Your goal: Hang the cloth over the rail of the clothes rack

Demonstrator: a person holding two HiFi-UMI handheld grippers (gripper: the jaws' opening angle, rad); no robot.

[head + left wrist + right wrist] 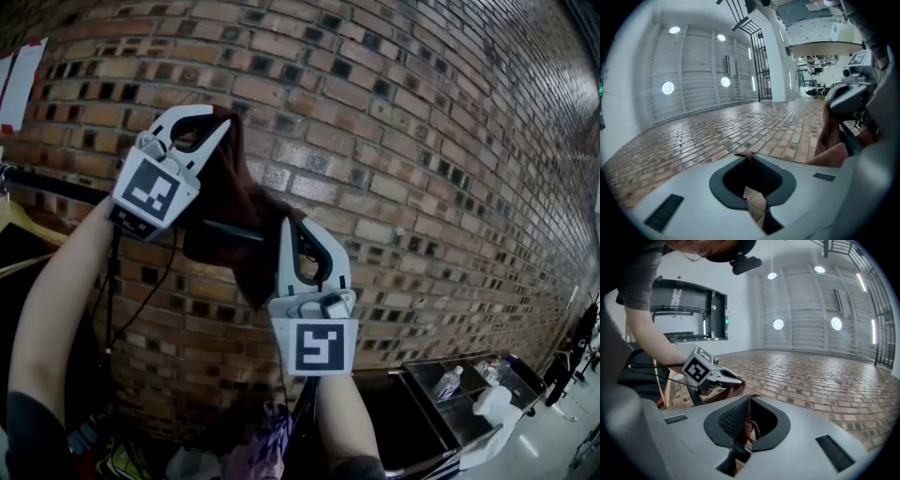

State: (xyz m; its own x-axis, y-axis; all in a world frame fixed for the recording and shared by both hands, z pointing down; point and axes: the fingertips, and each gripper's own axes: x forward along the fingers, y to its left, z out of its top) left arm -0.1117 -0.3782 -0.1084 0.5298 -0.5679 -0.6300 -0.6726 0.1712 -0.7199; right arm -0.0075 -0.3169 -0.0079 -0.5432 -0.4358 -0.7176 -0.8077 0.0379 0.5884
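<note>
A dark maroon cloth [230,202] hangs between my two grippers, high up in front of the brick wall. It lies bunched at the black rail [56,187] of the clothes rack, which runs in from the left and shows again below the cloth. My left gripper [220,120] is shut on the cloth's upper left part. Lower and to the right, my right gripper [295,230] is shut on another edge. In the left gripper view the cloth [832,136] trails to the right gripper [848,93]. A frayed edge [747,420] sits between the right jaws.
Wooden hangers [19,225] hang on the rail at far left. A black bin [403,422] and a clear box holding a plastic bottle [448,380] stand at lower right. Coloured clothes [253,450] lie below. A white paper [21,84] is on the wall.
</note>
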